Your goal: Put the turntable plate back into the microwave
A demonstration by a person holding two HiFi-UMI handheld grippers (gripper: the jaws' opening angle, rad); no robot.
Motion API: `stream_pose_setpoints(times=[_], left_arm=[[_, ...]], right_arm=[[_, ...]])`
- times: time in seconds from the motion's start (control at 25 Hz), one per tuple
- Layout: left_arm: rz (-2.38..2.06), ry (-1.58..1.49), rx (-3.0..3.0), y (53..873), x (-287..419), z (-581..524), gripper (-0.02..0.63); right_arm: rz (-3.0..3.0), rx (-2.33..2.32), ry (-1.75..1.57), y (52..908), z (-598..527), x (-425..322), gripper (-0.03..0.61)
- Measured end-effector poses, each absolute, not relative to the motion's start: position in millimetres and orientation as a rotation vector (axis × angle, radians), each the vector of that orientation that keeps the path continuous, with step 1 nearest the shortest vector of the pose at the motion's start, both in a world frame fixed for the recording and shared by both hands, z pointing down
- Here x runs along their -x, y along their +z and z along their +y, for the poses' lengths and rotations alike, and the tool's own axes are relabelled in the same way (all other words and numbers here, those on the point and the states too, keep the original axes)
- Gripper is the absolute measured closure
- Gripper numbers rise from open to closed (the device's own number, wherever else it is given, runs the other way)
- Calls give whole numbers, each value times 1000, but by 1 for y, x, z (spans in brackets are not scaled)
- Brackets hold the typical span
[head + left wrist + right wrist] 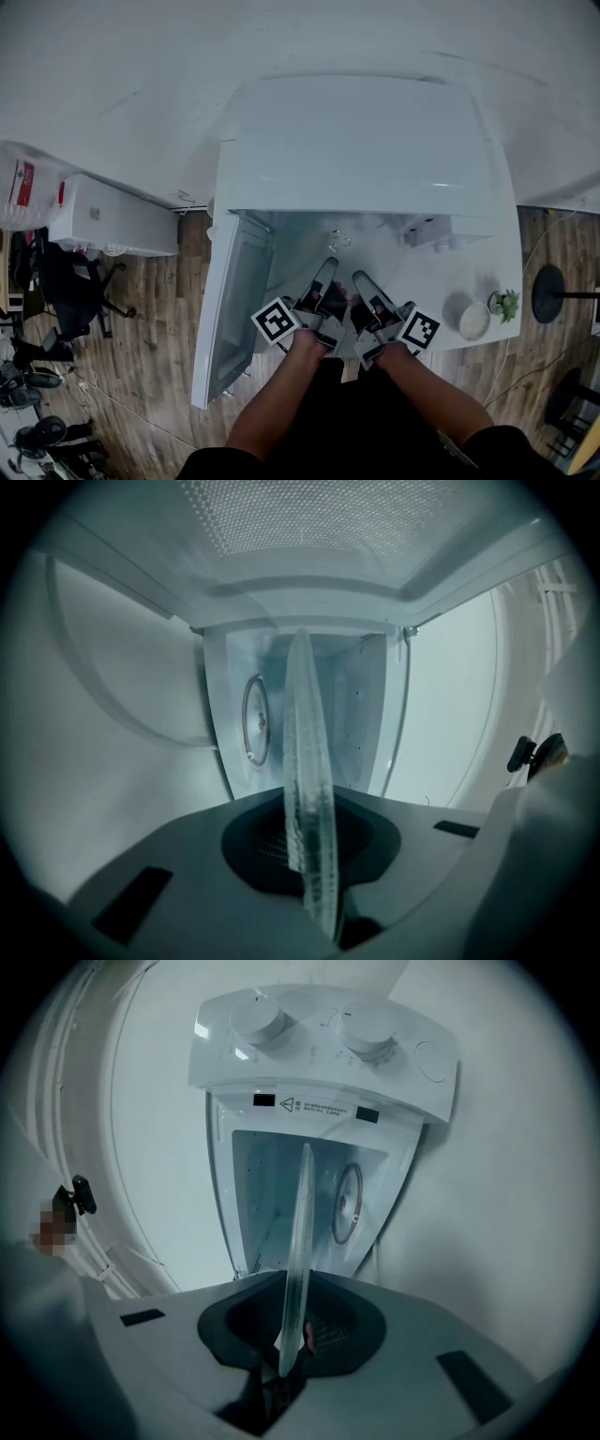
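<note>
Head view — left tool (326, 272) and right tool (364, 281) both clamp the turntable plate (305, 789) edge-on.

Clear ribbed glass turntable plate (305, 780), glossy white microwave (361, 141)

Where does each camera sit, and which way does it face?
Head view: on the person's head, looking steeply down at the microwave and its open door; both forearms, left gripper and right gripper show.
Left gripper view: rides that gripper, faces the cavity; its fingers show, shut on the turntable plate.
Right gripper view: likewise; also sees the knobs.
Both gripper views share the plate, edge-on.
</note>
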State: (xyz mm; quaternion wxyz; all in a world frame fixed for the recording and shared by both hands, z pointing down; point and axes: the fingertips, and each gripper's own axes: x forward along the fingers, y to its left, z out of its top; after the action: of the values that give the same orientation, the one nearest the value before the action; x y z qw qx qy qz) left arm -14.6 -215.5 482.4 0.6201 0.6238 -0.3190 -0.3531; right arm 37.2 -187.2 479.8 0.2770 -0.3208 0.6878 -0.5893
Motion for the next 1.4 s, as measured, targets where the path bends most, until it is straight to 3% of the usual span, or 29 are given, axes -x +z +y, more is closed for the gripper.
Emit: stream_pose_setpoints(times=[0.56,0.68,0.8,0.84,1.0,1.12,1.4], left_arm=[[-726,-802,-1525,481,11,-274,568],[-741,-774,-1589,480,13,-281,519],[-749,-758,-1587,485,16,-277,509],[-748,-762,-1583,486,18,-273,464],[-775,-790,-1594,487,26,-263,481],[-799,-810,-1598,491,29,-267,547],[-745,-905,-1560,492,27,-284,566]], right_arm=[[1752,784,-1575,489,-235,-45,535],[1719,754,-1566,490,-244,-42,535],[1692,724,-1554,487,-253,-40,534],[1688,718,-1547,486,-256,-38,535],[1722,736,-1518,486,-271,-36,535],[1743,761,-1509,490,-280,-37,534],[1773,806,-1475,494,-294,-39,534]])
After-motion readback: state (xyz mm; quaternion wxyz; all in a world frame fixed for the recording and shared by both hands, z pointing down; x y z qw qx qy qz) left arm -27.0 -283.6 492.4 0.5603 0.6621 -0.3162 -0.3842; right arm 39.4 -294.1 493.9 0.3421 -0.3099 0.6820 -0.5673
